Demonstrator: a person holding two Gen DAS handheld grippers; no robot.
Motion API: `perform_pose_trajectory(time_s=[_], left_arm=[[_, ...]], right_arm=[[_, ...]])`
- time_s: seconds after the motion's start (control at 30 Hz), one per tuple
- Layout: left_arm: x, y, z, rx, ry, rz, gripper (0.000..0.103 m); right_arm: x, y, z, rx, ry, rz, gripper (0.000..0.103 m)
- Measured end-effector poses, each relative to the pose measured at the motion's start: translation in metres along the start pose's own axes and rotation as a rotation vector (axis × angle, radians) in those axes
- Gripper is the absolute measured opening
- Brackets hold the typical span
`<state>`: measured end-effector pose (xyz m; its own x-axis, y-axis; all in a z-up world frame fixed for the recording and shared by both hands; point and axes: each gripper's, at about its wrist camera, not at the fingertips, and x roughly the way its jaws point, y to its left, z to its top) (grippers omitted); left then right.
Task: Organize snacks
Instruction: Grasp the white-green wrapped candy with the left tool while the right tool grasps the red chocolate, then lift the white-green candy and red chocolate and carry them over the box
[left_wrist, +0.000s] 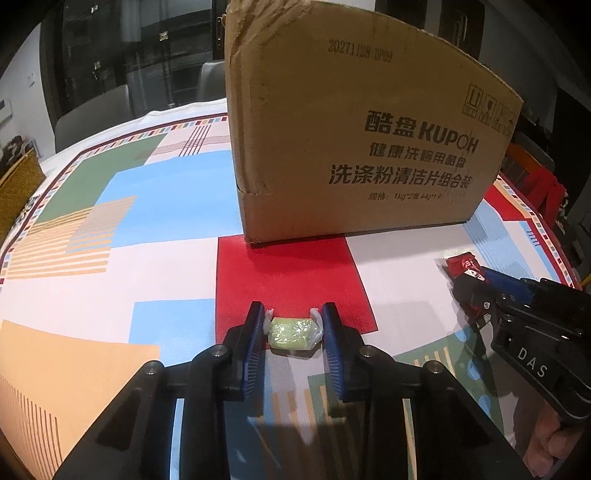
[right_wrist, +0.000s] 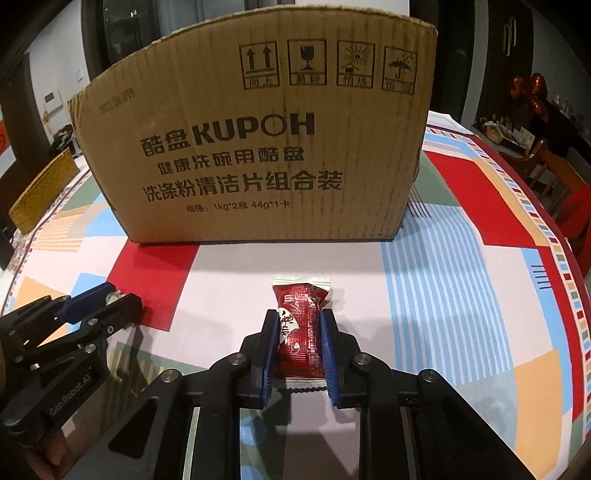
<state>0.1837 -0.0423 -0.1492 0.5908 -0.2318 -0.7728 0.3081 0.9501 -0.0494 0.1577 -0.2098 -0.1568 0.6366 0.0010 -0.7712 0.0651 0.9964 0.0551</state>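
Green candy (left_wrist: 291, 333): small, light, squishy; left gripper (left_wrist: 292, 325) fingers squeeze its twisted ends.
Red snack (right_wrist: 300, 325): light, crinkly; right gripper (right_wrist: 298, 332) fingers clamp its sides.

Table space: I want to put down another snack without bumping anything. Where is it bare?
The tablecloth left of the cardboard box is bare out to its border. So is the striped stretch right of the red snack. It is crowded in front of the box, where the left gripper holds the green candy and the right gripper holds the red snack.

Both wrist views low, close, facing shared cardboard box (left_wrist: 354, 140).
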Motion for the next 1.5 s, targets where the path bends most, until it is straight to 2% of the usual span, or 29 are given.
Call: perform_pose_trajectory(time_s=[0.57, 0.93, 1.5], left_arm=[[-0.035, -0.005, 0.012, -0.005, -0.053, 0.009, 0.031], [-0.061, -0.009, 0.027, -0.006, -0.105, 0.011, 0.031], [-0.088, -0.016, 0.048, -0.016, -0.133, 0.004, 0.031]], right_arm=[[-0.037, -0.002, 0.004, 0.002, -0.067, 0.007, 0.023], [-0.064, -0.003, 0.023, -0.001, -0.120, 0.004, 0.023], [-0.094, -0.007, 0.045, 0.000, -0.174, 0.015, 0.023]])
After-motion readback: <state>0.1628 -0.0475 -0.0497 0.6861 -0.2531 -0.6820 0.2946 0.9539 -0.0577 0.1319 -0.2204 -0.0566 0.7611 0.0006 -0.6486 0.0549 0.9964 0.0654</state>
